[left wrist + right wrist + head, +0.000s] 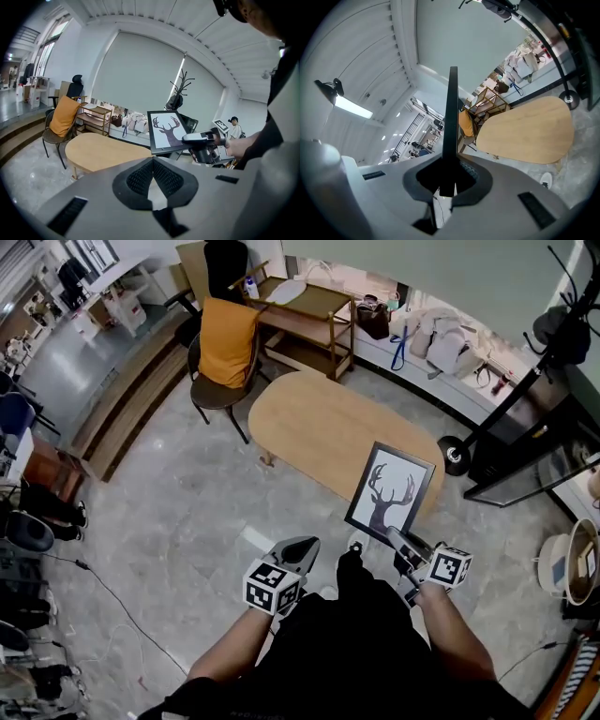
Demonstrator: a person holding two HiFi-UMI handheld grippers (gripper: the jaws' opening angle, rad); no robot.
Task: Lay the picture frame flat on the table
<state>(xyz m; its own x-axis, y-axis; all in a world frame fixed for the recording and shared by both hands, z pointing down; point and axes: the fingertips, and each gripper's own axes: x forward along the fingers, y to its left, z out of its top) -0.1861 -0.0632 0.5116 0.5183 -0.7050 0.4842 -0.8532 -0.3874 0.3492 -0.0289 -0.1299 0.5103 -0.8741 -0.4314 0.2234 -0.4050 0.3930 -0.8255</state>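
At the near end of the oval pale-wood worktop (pixel 319 423), the black-framed antler-print picture frame (pixel 389 491) hangs upright in air, bottom edge clenched in the right tool (pixel 398 542), worktop just ahead; left tool (pixel 298 551) closed, empty, farther off.

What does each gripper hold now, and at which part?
The right gripper grips the frame at its bottom edge, near a corner. The left gripper is shut and empty.

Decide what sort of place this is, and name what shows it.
Probably an open-plan office or studio, not a home: a black office chair, a coat stand and an oval wooden table on a wide stone-tiled floor.
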